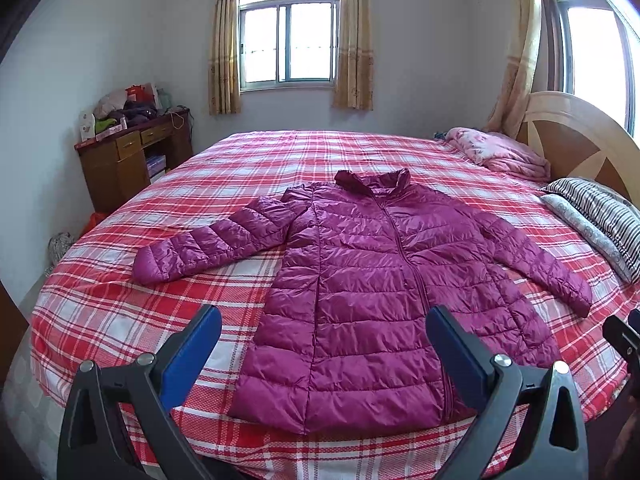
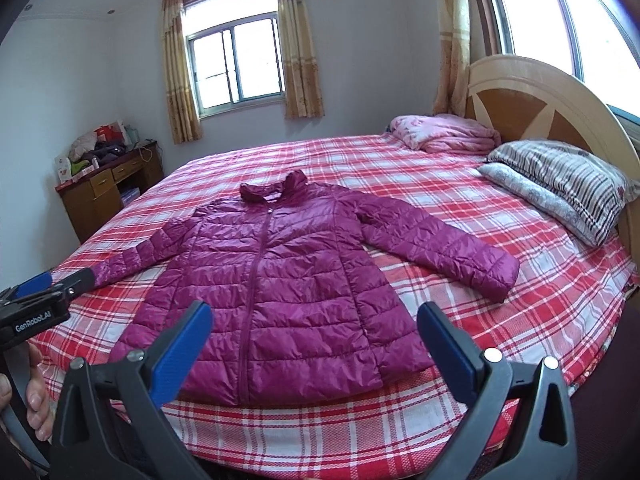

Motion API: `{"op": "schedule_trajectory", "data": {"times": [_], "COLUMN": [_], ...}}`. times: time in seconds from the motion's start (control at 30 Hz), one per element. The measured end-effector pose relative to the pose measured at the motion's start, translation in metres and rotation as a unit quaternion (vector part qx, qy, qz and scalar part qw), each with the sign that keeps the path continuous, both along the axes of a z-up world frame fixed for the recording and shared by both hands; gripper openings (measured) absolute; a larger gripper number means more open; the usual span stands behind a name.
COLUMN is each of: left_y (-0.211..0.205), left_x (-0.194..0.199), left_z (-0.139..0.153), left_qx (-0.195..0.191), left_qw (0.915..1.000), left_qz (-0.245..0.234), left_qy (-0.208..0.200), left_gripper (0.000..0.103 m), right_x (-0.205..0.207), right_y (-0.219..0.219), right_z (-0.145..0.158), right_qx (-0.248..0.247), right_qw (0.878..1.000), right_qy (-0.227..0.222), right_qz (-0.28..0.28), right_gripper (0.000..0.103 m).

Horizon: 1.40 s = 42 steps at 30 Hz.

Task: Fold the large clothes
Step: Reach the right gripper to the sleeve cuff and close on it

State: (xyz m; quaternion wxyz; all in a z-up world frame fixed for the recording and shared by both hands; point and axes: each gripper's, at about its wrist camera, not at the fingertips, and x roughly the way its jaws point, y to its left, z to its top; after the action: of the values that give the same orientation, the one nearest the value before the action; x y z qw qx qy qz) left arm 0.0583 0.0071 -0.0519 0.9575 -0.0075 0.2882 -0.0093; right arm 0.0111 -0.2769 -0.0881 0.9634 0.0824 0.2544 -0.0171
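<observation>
Plaid-sheeted bed (image 1: 120,312) carries the magenta puffer jacket (image 1: 360,280), flat, zipped, sleeves spread.
Left gripper (image 1: 324,332) and right gripper (image 2: 314,326) gape empty — best start: pinch each cuff, at 9 and 3 o'clock, and fold inward.

Magenta jacket (image 1: 360,280), red-plaid bedsheet (image 1: 120,312)

a magenta quilted jacket (image 1: 360,280) lies flat and zipped on a red plaid bed (image 1: 120,300), collar toward the far window (image 1: 288,40), both sleeves spread out. the left gripper (image 1: 324,344) hovers over the hem with jaws wide apart. striped pillows (image 1: 596,216) and a pink blanket (image 1: 500,152) lie by the headboard (image 1: 580,140); a cluttered wooden desk (image 1: 128,152) stands at left.
</observation>
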Motion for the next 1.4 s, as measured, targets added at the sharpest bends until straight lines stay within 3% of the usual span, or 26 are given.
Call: {"op": "schedule_trajectory", "data": {"times": [0.13, 0.23, 0.37, 0.67, 0.77, 0.93, 1.03, 1.07, 1.23, 1.4], "left_y": [0.005, 0.009, 0.015, 0.020, 0.023, 0.026, 0.027, 0.028, 0.032, 0.044], "left_x": [0.035, 0.060, 0.097, 0.164, 0.175, 0.192, 0.199, 0.201, 0.204, 0.205], "left_z": [-0.028, -0.043, -0.055, -0.080, -0.085, -0.096, -0.101, -0.102, -0.103, -0.099], "left_qx": [0.003, 0.018, 0.027, 0.053, 0.053, 0.065, 0.071, 0.070, 0.060, 0.044], "left_qw": [0.9996, 0.9994, 0.9989, 0.9961, 0.9953, 0.9934, 0.9927, 0.9925, 0.9931, 0.9936], "left_qz": [0.000, 0.010, 0.026, 0.057, 0.065, 0.072, 0.072, 0.073, 0.071, 0.078], "left_qy": [0.028, 0.028, 0.029, 0.043, 0.048, 0.060, 0.067, 0.069, 0.072, 0.069], "left_gripper": [0.102, 0.102, 0.102, 0.102, 0.102, 0.102, 0.102, 0.102, 0.102, 0.102], "right_x": [0.026, 0.047, 0.070, 0.115, 0.134, 0.157, 0.163, 0.163, 0.169, 0.180], "right_y": [-0.036, -0.069, -0.111, -0.209, -0.238, -0.257, -0.259, -0.258, -0.257, -0.253], "right_z": [-0.031, -0.055, -0.075, -0.084, -0.092, -0.111, -0.116, -0.116, -0.111, -0.088], "right_qx": [0.023, 0.053, 0.080, 0.115, 0.127, 0.132, 0.129, 0.123, 0.107, 0.068], "right_qw": [0.998, 0.994, 0.986, 0.964, 0.953, 0.945, 0.947, 0.949, 0.957, 0.962], "right_qy": [0.041, 0.074, 0.100, 0.122, 0.135, 0.161, 0.159, 0.155, 0.156, 0.147], "right_qz": [-0.031, -0.060, -0.104, -0.208, -0.241, -0.253, -0.246, -0.245, -0.218, -0.220], "right_gripper": [0.103, 0.091, 0.091, 0.088, 0.079, 0.071, 0.067, 0.065, 0.027, 0.016]}}
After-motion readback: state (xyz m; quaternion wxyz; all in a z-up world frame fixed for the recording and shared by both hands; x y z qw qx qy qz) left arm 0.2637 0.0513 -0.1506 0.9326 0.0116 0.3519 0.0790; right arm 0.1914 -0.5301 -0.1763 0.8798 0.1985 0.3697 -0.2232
